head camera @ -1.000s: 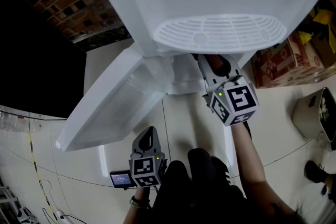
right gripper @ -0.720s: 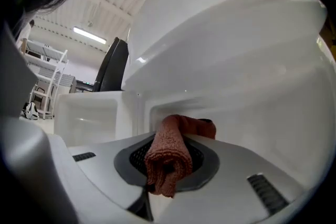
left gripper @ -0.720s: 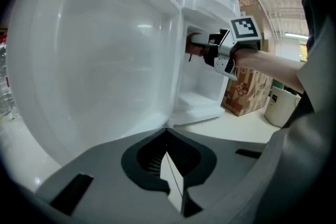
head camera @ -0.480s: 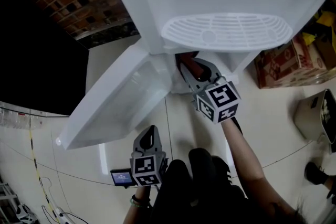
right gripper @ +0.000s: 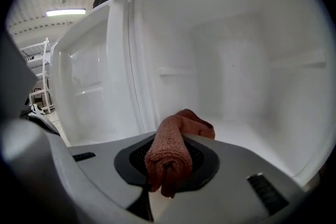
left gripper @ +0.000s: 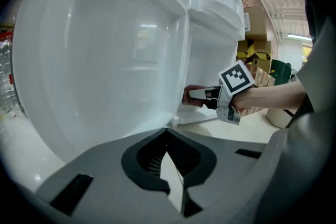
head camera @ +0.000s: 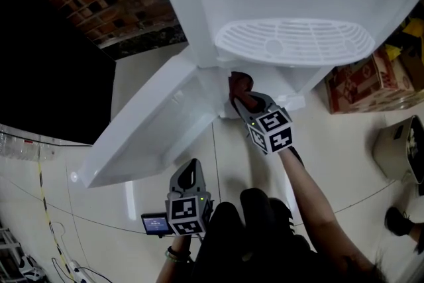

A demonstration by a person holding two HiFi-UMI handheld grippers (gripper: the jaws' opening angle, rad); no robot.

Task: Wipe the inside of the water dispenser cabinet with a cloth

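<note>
— Leftward across the cabinet (right gripper: 252, 86) mouth: that is where our right gripper (head camera: 240, 97) has slid, clamped on the cloth (right gripper: 170, 152), whose free end pokes inside, low over the cabinet floor.
— We judge it soft and light. It will bunch and creep, so we grip its rolled middle firmly.
— Our left gripper (left gripper: 168, 162) hangs back, jaws together on nothing, facing the open door (head camera: 149, 132).
— We have the drip tray (head camera: 295, 42) overhanging us, and that door crowds our left.

Bright overexposed white surfaces, fisheye edges, possibly soft focus
</note>
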